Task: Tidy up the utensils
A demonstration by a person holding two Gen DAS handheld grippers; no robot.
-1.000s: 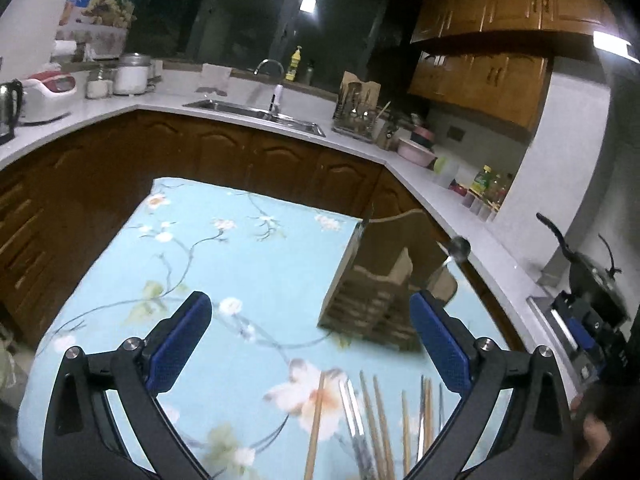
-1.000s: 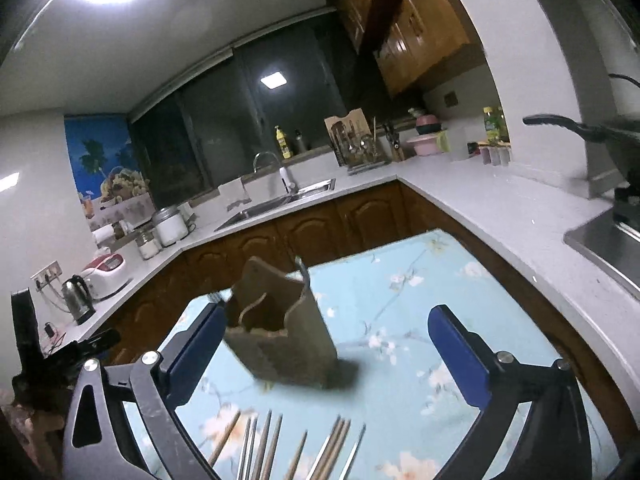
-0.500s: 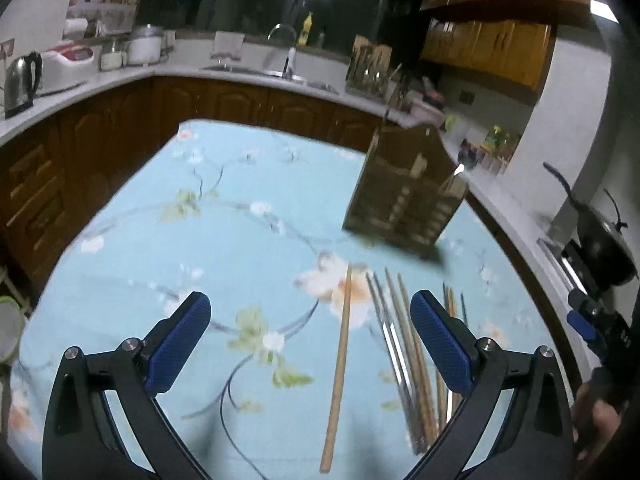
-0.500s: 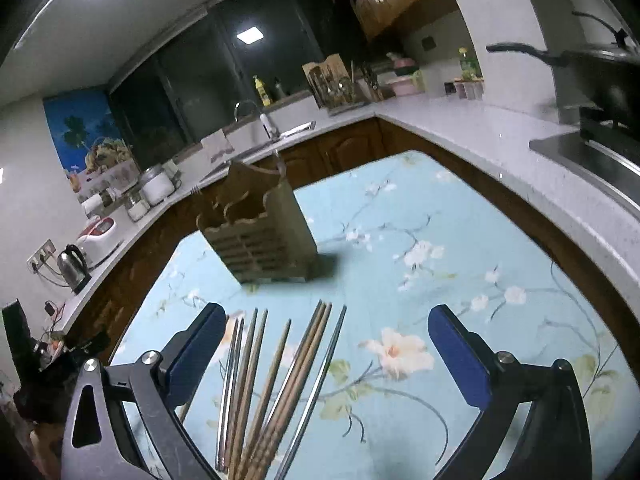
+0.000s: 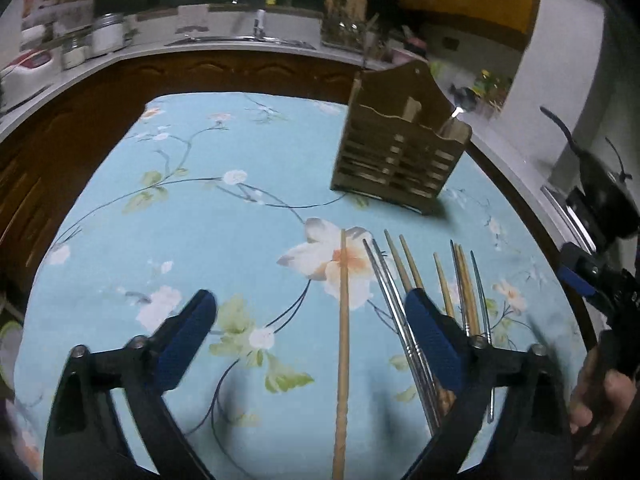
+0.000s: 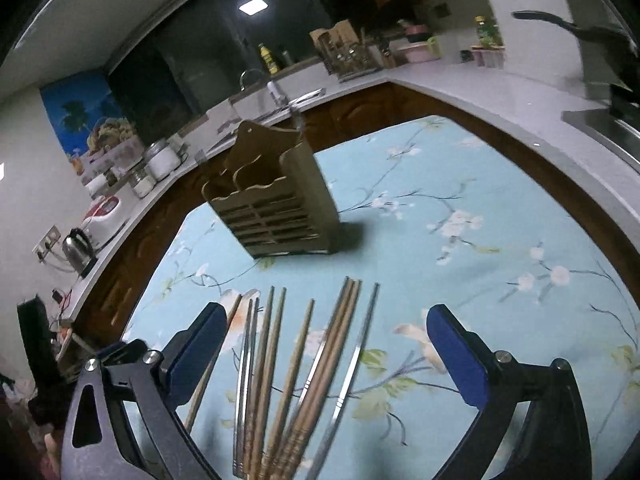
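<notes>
Kitchen counters and dark wood cabinets are wrapping around a table (image 5: 120, 240) that is wearing a light blue floral cloth. On it a wooden holder (image 5: 396, 160) with slatted sides is standing upright toward the far side, with one utensil handle already showing above its rim. Chopsticks (image 6: 288, 368) are lying loose on the cloth in front of the holder, roughly parallel, tips pointing toward it.

Left gripper (image 5: 312, 340) is hanging low over the cloth, its jaws spread wide but having just been closing slightly. One wooden stick (image 5: 342, 320) is lying between the blue pads, apart from both; nothing is being pinched. Right gripper (image 6: 320, 356) is also spread wide and empty, straddling most of the bundle.

Step in hand, by judgement: approaching for a first pick.
- Centre the left jaws on the single stick, which is lying apart from the rest, so the pads are meeting it squarely.
- Lower until the pads are just clearing the cloth, to avoid bunching fabric.
- Grip near mid-length so the stick is not tipping.
- Avoid closing the right jaws on the whole bundle; select a pair.

Appearance: the set is mixing tan wooden sticks with thinner shiny metal ones. All are slender and smooth, so they are likely rolling or slipping under a light pinch.
</notes>
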